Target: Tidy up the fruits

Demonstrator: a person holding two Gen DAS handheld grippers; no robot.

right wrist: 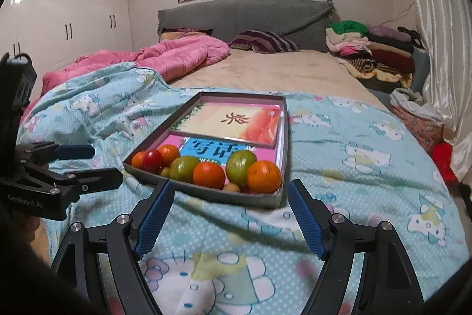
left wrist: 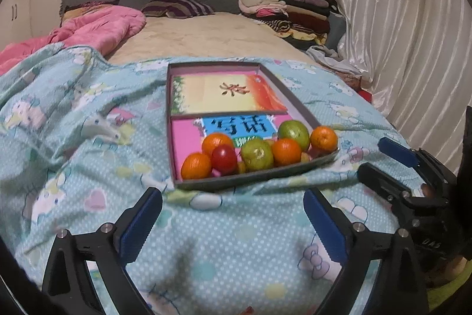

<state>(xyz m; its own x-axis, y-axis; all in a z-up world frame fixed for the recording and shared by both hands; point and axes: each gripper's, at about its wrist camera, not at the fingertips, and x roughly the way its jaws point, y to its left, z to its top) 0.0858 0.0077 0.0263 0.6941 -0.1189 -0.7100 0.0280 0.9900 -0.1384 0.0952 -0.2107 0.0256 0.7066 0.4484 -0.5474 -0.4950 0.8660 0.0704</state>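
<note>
A grey shallow box (left wrist: 256, 182) (right wrist: 206, 194) lies on the blue cartoon blanket, with two books in it. Along its near edge sit several oranges (left wrist: 286, 151) (right wrist: 209, 174), two green fruits (left wrist: 256, 154) (right wrist: 240, 166) and a red tomato (left wrist: 224, 159) (right wrist: 152, 160). My left gripper (left wrist: 233, 202) is open and empty, just short of the box. My right gripper (right wrist: 231, 191) is open and empty at the box's near edge. Each gripper also shows in the other's view, the right one (left wrist: 380, 158) and the left one (right wrist: 100, 164), both open.
The blanket (left wrist: 88, 138) covers the near part of a bed. A pink quilt (right wrist: 165, 55) lies at the back left, a striped pillow (right wrist: 262, 45) by the headboard, a pile of folded clothes (right wrist: 374, 49) at the back right. White curtains (left wrist: 407, 34) hang on the right.
</note>
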